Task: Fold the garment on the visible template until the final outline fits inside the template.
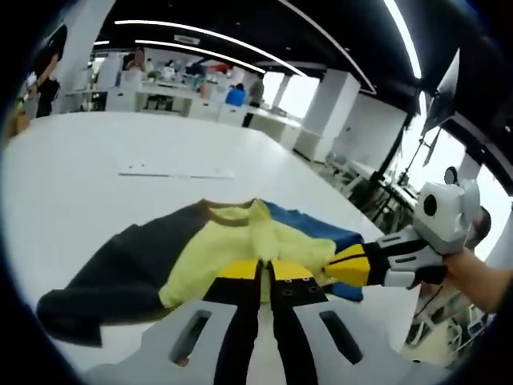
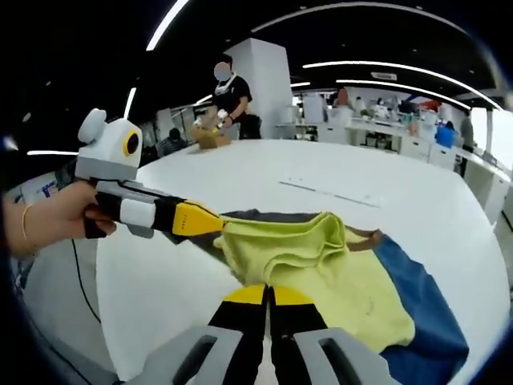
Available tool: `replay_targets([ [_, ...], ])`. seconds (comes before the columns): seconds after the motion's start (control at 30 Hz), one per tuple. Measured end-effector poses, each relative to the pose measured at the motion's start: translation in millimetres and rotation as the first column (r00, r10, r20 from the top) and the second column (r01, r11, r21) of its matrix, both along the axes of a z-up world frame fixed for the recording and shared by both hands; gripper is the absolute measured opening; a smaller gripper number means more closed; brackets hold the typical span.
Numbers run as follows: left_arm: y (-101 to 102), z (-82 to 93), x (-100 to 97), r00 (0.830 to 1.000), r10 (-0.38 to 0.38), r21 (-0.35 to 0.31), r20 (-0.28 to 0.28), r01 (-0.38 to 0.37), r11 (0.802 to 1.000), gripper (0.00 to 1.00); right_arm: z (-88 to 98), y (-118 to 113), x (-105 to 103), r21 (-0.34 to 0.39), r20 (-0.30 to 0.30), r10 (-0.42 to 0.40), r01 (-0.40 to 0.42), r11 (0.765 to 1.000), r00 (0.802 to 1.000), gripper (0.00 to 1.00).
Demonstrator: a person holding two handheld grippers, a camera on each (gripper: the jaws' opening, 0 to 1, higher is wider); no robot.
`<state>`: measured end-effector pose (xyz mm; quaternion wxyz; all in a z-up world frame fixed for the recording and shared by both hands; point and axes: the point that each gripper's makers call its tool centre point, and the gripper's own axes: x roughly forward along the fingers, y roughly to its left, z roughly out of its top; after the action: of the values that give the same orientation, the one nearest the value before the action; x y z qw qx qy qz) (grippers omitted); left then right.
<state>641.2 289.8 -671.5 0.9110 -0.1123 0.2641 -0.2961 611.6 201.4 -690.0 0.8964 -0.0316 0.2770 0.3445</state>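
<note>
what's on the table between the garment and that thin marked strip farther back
Nothing: in the left gripper view, bare white table separates the garment from the strip.

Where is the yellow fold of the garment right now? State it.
The yellow fold lies mid-garment on the white table, between the black sleeve and the blue part, pinched by the left hand-held gripper and right hand-held gripper.

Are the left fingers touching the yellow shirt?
Touching. In the right gripper view, the left gripper has its yellow fingers closed on the edge of the garment.

White table [image 1: 72, 184] (garment [image 1: 200, 249] atop)
</note>
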Motion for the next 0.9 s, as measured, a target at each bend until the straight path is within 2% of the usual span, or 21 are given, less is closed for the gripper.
replay_targets([
  [0.23,11.7,17.0,-7.6,1.000,0.008,-0.018,0.030,-0.008,1.000,0.01,6.5,-17.5,-12.9,-0.013,0.001,-0.017,0.017,1.000,1.000,0.00],
  [0.5,31.2,25.5,-22.3,0.999,0.021,-0.027,0.036,-0.021,0.999,0.01,12.1,-30.6,-27.9,-0.023,0.002,-0.031,0.031,0.999,1.000,0.00],
  [0.8,50.1,39.4,-36.4,0.998,0.037,-0.029,0.059,-0.035,0.999,0.01,19.5,-47.5,-42.1,-0.011,-0.001,-0.071,0.071,0.997,0.997,0.00],
  [0.9,57.4,39.4,-43.5,0.998,0.037,-0.032,0.057,-0.035,0.999,0.01,19.3,-51.5,-47.1,0.001,-0.006,-0.081,0.081,0.997,0.997,0.00],
])
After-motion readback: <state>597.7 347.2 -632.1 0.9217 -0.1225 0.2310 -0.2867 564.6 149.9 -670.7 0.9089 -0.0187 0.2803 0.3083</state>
